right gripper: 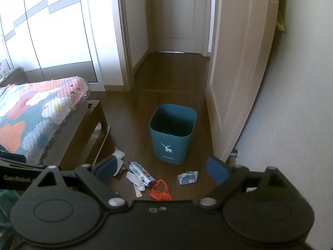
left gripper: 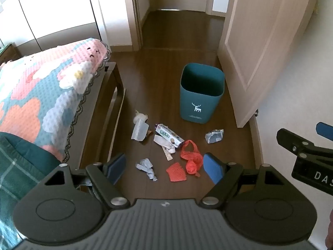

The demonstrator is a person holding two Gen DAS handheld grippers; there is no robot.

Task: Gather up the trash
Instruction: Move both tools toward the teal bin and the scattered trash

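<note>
Step in hand: picking the first scrap off the floor (left gripper: 158, 87); nothing is held yet.
Trash: scattered pieces lie near the teal bin (left gripper: 200, 95), among them a red net bag (left gripper: 190, 156), crumpled paper (left gripper: 146, 167) and a printed carton (left gripper: 168, 135).
Doing it well: likely best to lower straight over one piece, close fully (the net is limp), then carry it to the bin.
Left hand-held gripper (left gripper: 166, 167): jaws wide, empty, tilted steeply down above the litter.
Right hand-held gripper (right gripper: 164, 169): jaws wide, empty, angled down less steeply.

Daylight from left, wardrobe doors (left gripper: 52, 10) blown out — glare. Floor (left gripper: 162, 83) dim with soft sheen. Strong fisheye bending at edges, dark corner vignette — right wrist view slightly hazy.
</note>
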